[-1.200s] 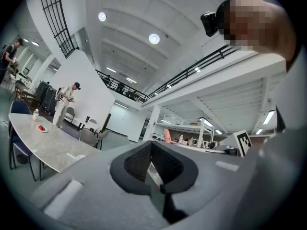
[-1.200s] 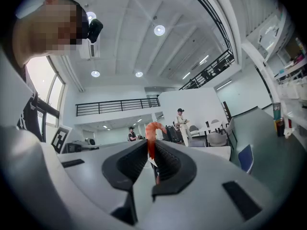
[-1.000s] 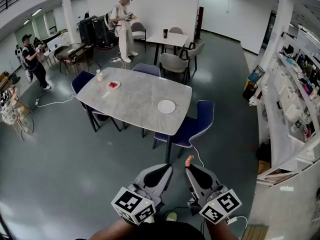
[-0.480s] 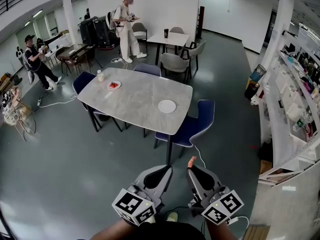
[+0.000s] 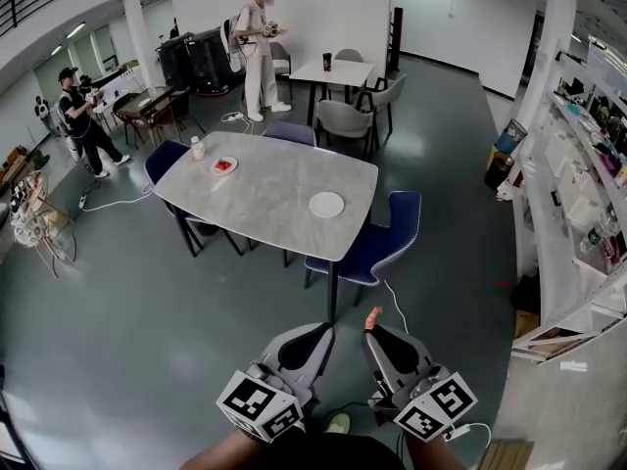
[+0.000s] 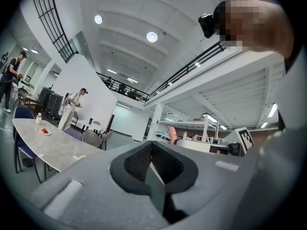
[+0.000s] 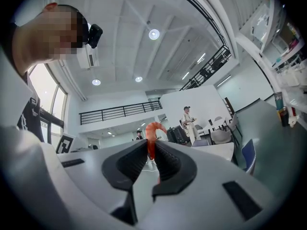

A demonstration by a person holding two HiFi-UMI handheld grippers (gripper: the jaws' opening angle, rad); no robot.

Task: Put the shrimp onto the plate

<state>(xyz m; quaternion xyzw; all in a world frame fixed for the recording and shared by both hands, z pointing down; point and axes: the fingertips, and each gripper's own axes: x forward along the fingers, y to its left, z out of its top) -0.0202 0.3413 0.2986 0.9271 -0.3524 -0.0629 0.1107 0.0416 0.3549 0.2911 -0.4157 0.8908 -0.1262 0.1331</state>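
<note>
Big open hall with a grey floor (image 5: 137, 292), and a pale marble-look table (image 5: 265, 194) standing well ahead of the two grippers. On the near right part of the table sits a white plate (image 5: 326, 205) with nothing on it. Over at the far left end there's a smaller dish (image 5: 223, 165) with something red in it, and a little bottle (image 5: 197, 148) just beside that. Blue chairs are pulled up around the table, one (image 5: 377, 248) on the near side by the plate. Two people stand in the background, one (image 5: 260, 47) near a second table and another (image 5: 83, 120) off to the left.

Both grippers are held low and close together over the floor. The right gripper (image 5: 371, 328) has its jaws clamped on the shrimp (image 5: 371, 315), and in the right gripper view the orange shrimp (image 7: 152, 137) pokes up out of the pads with its curled end above them. So the shrimp is in the air, well apart from the plate. The left gripper (image 5: 326, 331) has its jaws pressed together with nothing between them.
</note>
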